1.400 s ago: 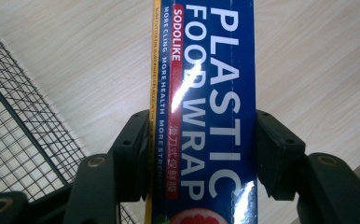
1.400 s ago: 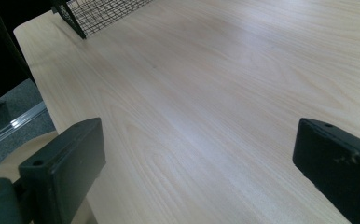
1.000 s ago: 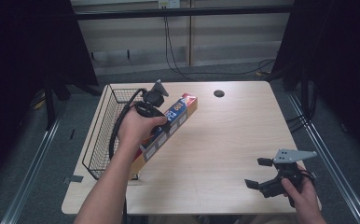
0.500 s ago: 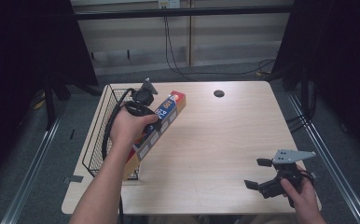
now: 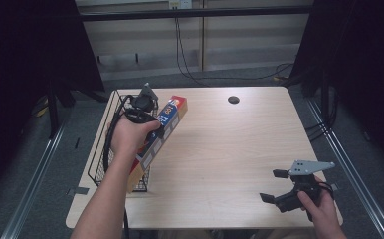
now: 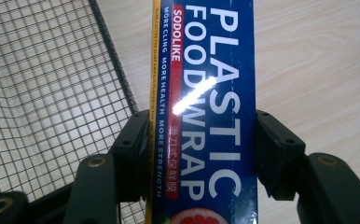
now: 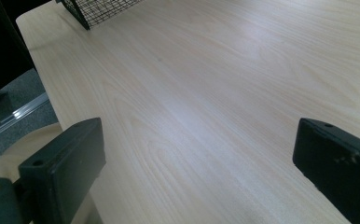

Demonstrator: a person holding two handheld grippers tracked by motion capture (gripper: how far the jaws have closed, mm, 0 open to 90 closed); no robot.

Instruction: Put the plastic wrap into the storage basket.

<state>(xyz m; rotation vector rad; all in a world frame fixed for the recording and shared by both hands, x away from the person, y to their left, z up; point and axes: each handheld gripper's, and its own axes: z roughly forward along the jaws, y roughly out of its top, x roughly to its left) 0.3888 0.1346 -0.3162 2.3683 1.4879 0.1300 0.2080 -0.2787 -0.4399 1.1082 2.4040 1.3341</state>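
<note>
Basket (image 5: 111, 167): I take this black wire basket as my landmark; it sits at the left edge of the surface (image 5: 230, 159), and in the left claw view its mesh wall (image 6: 52, 93) lies just left of what I carry.

Left claw (image 5: 152, 130): clenched on the plastic wrap box (image 5: 161, 134). In the left claw view the two jaws press the box's long sides, one on the yellow-edged side, one on the blue side, with the box (image 6: 204, 116) running straight up between them.

Box position: lifted off the surface, long axis slanting, near end low over the basket's right rim, far red end out past the basket over bare wood. The left claw grips it roughly at mid-length.

Step in hand: I judge I am carrying the box toward the basket to lay it in.

How to do it well: I keep the grip firm, since the glossy cardboard could slide. I swing the far end toward the basket until the box lines up with the basket's long side, so that neither end catches the rim. I lower until it rests on the mesh floor and only then let go.

Risk: a box released while slanting could tip over the basket's right wall back onto the surface.

Right claw (image 5: 278, 187): released, jaws wide apart and empty, resting low well to the right of the basket near the surface's front right corner. Its own view shows bare wood (image 7: 215, 93) between the jaws and the basket's corner (image 7: 99, 9) far off. I leave it parked.
</note>
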